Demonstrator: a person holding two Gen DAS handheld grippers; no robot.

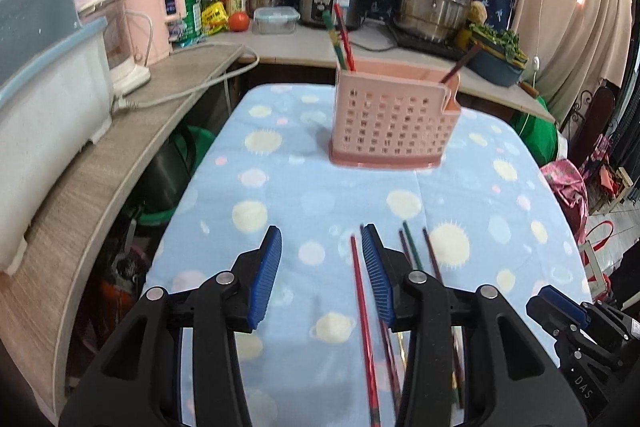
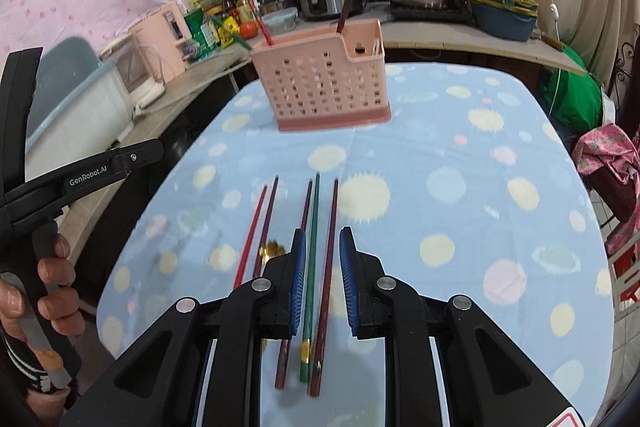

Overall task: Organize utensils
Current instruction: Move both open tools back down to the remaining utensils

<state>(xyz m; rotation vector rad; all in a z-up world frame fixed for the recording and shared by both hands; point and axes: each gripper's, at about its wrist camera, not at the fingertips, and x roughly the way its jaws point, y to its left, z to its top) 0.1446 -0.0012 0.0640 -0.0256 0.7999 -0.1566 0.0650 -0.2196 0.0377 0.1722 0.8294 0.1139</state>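
Left wrist view: the left hand-held gripper (image 1: 322, 247) fills the lower centre, its ribbed blue pads parted and holding nothing. A slim red chopstick (image 1: 362, 311) lies between them on the soft, dotted blue cloth of the worktop (image 1: 280, 155) — lined up, I judge, for a pick. At upper centre stands the perforated pink plastic holder (image 1: 394, 125), already with a red and a green stick upright in its left end and a dark one leaning at its right.

Right wrist view: the right hand-held gripper (image 2: 322, 255) sits at lower centre, its pads narrowly apart and clear of the sticks — a green chopstick (image 2: 311, 267) and a maroon chopstick (image 2: 326, 279) run between them. More thin sticks lie left in parallel; the holder is at upper centre.
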